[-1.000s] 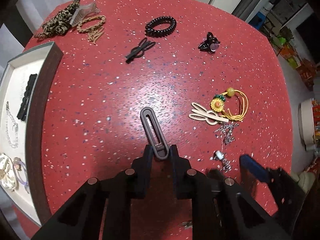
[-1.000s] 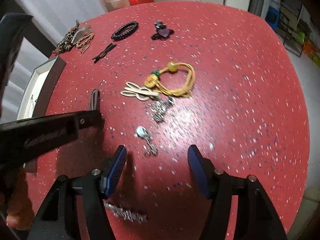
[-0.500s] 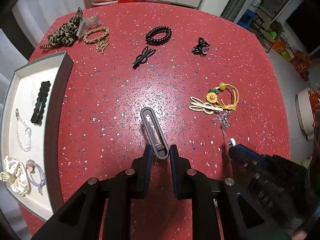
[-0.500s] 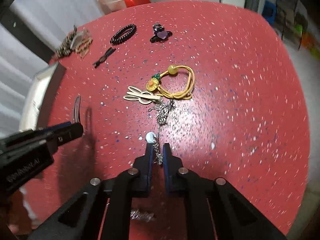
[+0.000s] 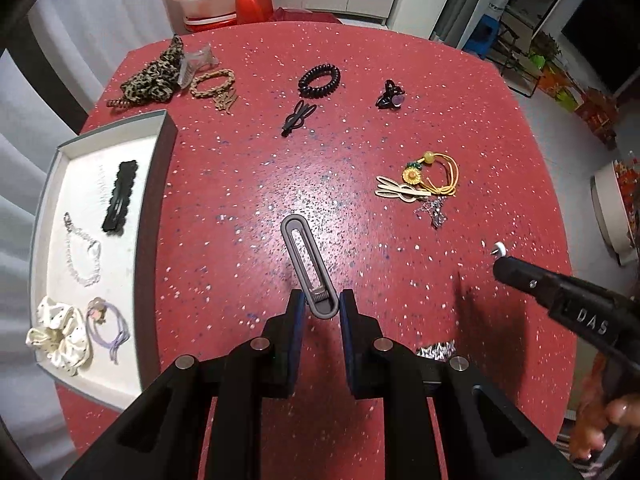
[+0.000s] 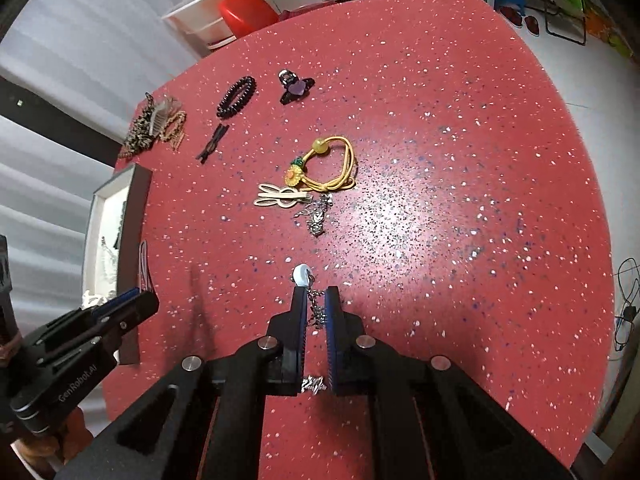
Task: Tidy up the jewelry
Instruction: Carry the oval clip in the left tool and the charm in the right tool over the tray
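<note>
Four pieces lay in the tray (image 5: pixel 156 168); left gripper (image 5: pixel 319 307) clamped a grey hair clip (image 5: pixel 306 264), right gripper (image 6: pixel 316 304) a pendant chain (image 6: pixel 310 294); many remained.

A long grey hair clip (image 5: pixel 307 264) juts from the left claw (image 5: pixel 319 307); a silver chain with a white bead (image 6: pixel 302 275) hangs pinched in the right claw (image 6: pixel 316 300).

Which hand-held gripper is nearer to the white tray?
Left. The left hand-held gripper hangs just beside the tray; the right hand-held gripper is farther out over the table's middle.
</note>
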The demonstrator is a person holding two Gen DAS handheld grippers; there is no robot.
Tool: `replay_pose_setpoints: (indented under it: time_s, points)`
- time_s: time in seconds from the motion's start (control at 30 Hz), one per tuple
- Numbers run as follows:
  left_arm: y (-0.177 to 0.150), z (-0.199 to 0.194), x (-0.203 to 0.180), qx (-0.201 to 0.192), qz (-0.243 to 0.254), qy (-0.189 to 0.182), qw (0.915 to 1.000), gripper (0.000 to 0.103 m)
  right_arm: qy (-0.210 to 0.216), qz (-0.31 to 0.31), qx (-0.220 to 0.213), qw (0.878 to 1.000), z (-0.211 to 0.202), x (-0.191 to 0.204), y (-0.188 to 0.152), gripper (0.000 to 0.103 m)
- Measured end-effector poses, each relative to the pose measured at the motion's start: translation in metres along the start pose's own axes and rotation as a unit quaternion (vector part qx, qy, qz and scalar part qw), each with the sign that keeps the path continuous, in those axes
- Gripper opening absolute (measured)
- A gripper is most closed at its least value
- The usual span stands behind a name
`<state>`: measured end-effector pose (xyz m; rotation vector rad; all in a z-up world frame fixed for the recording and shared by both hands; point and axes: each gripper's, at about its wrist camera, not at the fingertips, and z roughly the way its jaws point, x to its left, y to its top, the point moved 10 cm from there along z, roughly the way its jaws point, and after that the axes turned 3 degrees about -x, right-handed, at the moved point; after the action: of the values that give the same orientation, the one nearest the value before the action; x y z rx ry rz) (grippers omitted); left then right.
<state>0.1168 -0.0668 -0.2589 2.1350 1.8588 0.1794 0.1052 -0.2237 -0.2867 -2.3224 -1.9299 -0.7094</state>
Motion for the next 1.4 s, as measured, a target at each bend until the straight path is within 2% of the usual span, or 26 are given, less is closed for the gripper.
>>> replay_pose_setpoints:
  time_s: [0.4, 0.7, 0.87, 1.07, 1.23, 1.4]
  points:
    - [-0.008, -0.045, 0.0, -0.014, -0.006, 0.007, 0.9999, 0.019, 0.013, -0.004, 0.005, 1.0, -0.034, 0.011, 0.005, 0.009]
    - [-0.017, -0.074, 0.018, -0.032, -0.05, 0.024, 0.9979, 0.019, 0.036, -0.041, 0.009, 0.998, -0.051, 0.037, 0.006, 0.009]
    - [-0.022, -0.082, 0.044, -0.041, -0.073, 0.026, 0.9961, 0.019, 0.043, -0.061, 0.009, 0.997, -0.053, 0.061, 0.007, 0.009]
    - [-0.023, -0.09, 0.085, -0.046, -0.068, 0.025, 0.9963, 0.019, 0.042, -0.061, -0.001, 0.997, -0.05, 0.096, 0.01, 0.009]
    - [-0.02, -0.097, 0.137, -0.049, -0.063, 0.034, 0.9962, 0.019, 0.041, -0.063, -0.007, 0.997, -0.04, 0.14, 0.013, 0.009]
    - [-0.015, -0.103, 0.194, -0.059, -0.081, 0.052, 0.9936, 0.019, 0.055, -0.076, -0.008, 0.996, -0.021, 0.194, 0.021, 0.009]
